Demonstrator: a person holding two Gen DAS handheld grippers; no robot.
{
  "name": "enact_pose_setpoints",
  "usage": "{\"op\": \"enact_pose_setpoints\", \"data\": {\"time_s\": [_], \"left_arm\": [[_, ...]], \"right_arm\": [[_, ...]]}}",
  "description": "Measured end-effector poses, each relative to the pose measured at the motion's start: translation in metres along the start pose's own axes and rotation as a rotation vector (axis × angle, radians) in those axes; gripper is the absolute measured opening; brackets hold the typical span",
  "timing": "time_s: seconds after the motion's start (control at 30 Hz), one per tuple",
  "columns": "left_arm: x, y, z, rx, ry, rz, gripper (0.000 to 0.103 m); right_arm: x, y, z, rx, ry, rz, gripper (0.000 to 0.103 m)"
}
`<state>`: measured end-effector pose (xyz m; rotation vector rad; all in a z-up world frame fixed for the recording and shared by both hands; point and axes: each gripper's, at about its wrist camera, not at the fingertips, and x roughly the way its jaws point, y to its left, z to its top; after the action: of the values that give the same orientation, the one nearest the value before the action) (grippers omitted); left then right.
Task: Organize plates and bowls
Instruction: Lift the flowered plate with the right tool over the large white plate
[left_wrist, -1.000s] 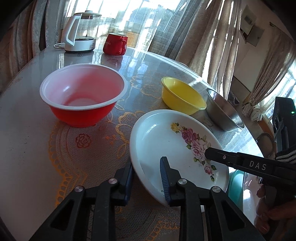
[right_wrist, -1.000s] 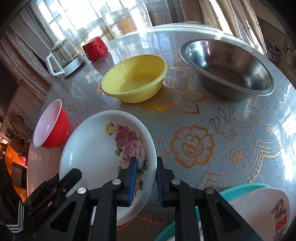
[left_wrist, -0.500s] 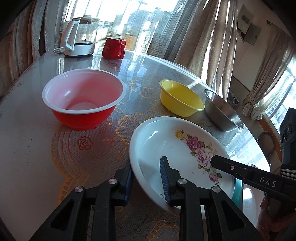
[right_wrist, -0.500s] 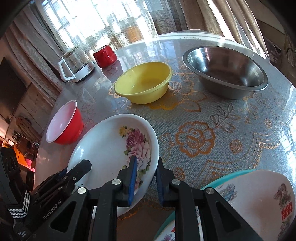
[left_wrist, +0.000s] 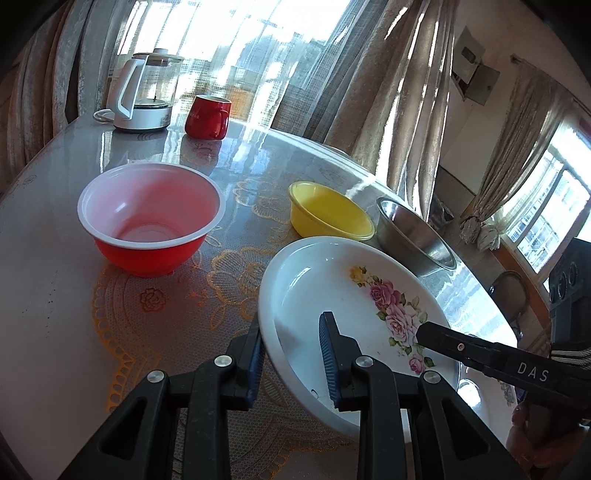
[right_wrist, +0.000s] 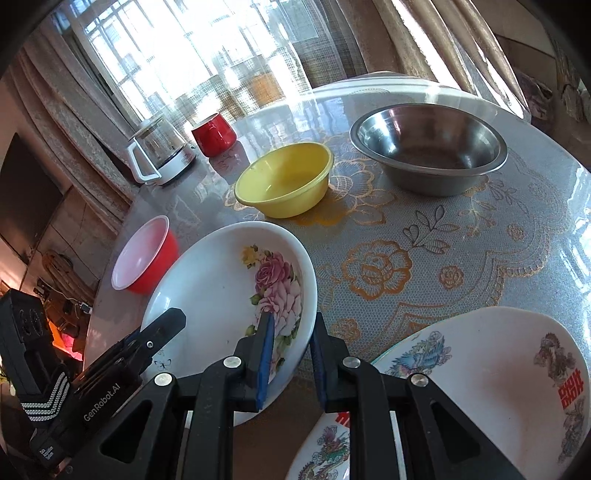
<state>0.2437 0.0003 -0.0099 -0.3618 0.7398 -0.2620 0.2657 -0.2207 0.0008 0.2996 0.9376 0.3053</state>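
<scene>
Two grippers, left gripper (left_wrist: 291, 354), right gripper (right_wrist: 291, 354), straddling floral plate (left_wrist: 332, 280) rim

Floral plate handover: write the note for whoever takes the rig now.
Left gripper: jaws clamp the floral plate at its near rim.
Right gripper: jaws grip the same plate's opposite rim.
The plate is held tilted above the table.
Red bowl, yellow bowl and steel bowl stand apart, unstacked.
Dragon plate lies at the near right.
Left: set the plate down, gather the bowls.
</scene>
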Motion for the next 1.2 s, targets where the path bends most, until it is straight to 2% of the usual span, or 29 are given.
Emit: {"op": "enact_pose_setpoints", "data": {"time_s": [0.3,0.47,0.8,1.2], "left_arm": [[-0.007,-0.011,-0.002,0.012,-0.009,-0.063,0.027],[-0.011,-0.027,-0.008,0.052,-0.015,-0.102,0.027],[-0.015,-0.058,-0.023,0.131,-0.006,-0.187,0.027],[-0.017,-0.104,-0.049,0.247,0.029,-0.280,0.030]], "right_arm": [[-0.029,-0.004,-0.011,0.042,-0.044,0.017,0.019],[-0.047,-0.011,-0.019,0.066,-0.064,0.012,0.019],[-0.080,-0.040,-0.048,0.146,-0.090,0.013,0.019],[-0.106,-0.086,-0.087,0.273,-0.073,-0.006,0.019]]}}
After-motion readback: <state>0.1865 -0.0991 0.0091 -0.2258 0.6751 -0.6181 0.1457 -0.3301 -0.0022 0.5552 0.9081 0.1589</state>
